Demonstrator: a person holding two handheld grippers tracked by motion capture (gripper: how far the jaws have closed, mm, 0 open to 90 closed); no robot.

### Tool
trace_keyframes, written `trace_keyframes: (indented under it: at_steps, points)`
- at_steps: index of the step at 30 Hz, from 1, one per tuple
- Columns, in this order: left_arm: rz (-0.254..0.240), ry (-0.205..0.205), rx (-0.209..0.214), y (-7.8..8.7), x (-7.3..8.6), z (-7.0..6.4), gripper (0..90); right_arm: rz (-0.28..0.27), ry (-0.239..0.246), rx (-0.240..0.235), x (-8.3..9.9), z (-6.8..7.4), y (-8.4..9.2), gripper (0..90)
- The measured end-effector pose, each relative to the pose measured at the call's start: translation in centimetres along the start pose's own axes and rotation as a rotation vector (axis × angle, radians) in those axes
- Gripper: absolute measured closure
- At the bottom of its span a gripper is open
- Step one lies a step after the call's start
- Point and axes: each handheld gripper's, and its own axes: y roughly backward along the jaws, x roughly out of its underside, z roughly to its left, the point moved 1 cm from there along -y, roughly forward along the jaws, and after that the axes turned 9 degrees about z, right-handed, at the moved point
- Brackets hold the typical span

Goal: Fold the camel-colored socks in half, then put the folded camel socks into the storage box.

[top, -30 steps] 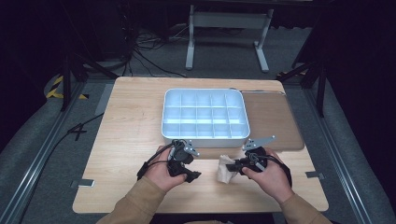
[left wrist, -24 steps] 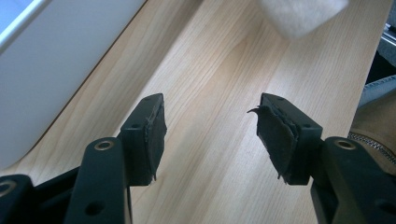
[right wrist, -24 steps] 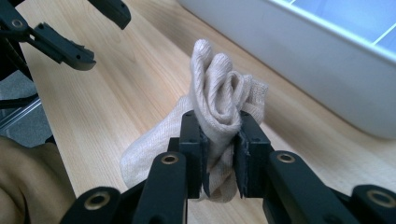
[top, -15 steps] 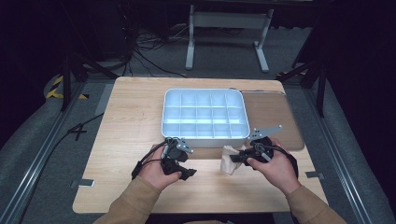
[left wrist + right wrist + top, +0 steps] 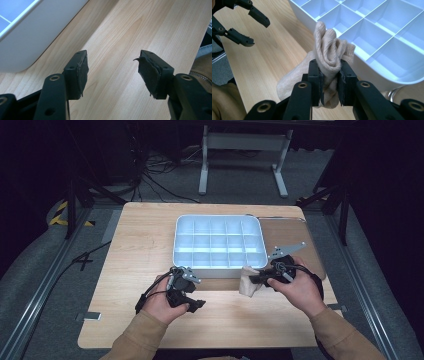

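A rolled beige sock [image 5: 329,53] is pinched between the jaws of my right gripper [image 5: 330,75], which is shut on it. In the high view the sock [image 5: 247,281] hangs off the table beside the near right corner of the white divided tray [image 5: 185,232], with the right gripper [image 5: 256,280] pointing left. The tray's open compartments [image 5: 372,22] lie just beyond the sock. My left gripper [image 5: 196,304] rests low over the wood near the front edge, open with nothing between its pads [image 5: 81,72]. The tray's rounded corner [image 5: 30,37] is at its upper left.
A brown mat [image 5: 310,245] lies under the tray's right side. Bare wooden tabletop [image 5: 130,250] spreads to the left of the tray and along the front. Dark floor, cables and a metal stand surround the table.
My right gripper has lifted the sock off the table and carried it toward the tray's near right corner. The left gripper has stayed in place.
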Motion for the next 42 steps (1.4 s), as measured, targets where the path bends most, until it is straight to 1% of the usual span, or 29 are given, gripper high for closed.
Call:
trace_keyframes:
  at_steps: [3, 4, 12, 20, 24, 25, 28, 33, 34, 39, 40, 42]
  points:
    - [-0.003, 0.011, 0.001, 0.1, 0.1, 0.1, 41.7, 0.001, 0.005, 0.006, -0.5, -0.4, 0.3, 75.6]
    - [-0.001, 0.006, 0.0, 0.2, 0.2, 0.2, 41.7, 0.001, 0.006, 0.008, -0.6, -0.6, 0.4, 75.5]
    - [-0.007, 0.017, 0.0, 0.3, 0.3, 0.5, 41.6, -0.011, -0.001, 0.008, -1.8, -1.8, 1.2, 75.5]
    - [-0.007, 0.026, 0.001, 0.4, 0.4, 0.7, 41.5, -0.014, -0.008, 0.026, -2.6, -3.5, 1.3, 75.3]
    - [-0.013, 0.033, 0.004, 0.3, 0.4, 0.8, 41.5, -0.015, -0.02, 0.036, -2.9, -4.3, 1.5, 75.2]
    - [-0.011, 0.029, -0.001, 0.4, 0.3, 0.9, 41.5, -0.013, -0.017, 0.04, -3.0, -4.4, 1.6, 75.2]
    - [-0.013, 0.025, 0.003, 0.3, 0.3, 0.8, 41.5, -0.014, -0.021, 0.046, -3.2, -4.9, 1.6, 75.2]
    - [-0.012, 0.023, 0.003, 0.4, 0.3, 0.8, 41.5, -0.011, -0.028, 0.059, -3.3, -5.5, 1.5, 75.1]
    - [-0.013, 0.023, 0.003, 0.4, 0.3, 0.9, 41.5, -0.008, -0.035, 0.063, -3.3, -5.9, 1.4, 75.0]
    - [-0.013, 0.029, 0.005, 0.4, 0.4, 1.1, 41.5, -0.002, -0.045, 0.073, -3.3, -6.6, 1.1, 75.0]
    - [-0.013, 0.032, 0.005, 0.5, 0.4, 1.1, 41.5, 0.007, -0.047, 0.083, -3.4, -7.0, 0.9, 75.0]
    - [-0.018, 0.031, 0.001, 0.5, 0.4, 1.1, 41.6, 0.009, -0.051, 0.087, -3.4, -7.1, 0.8, 75.0]
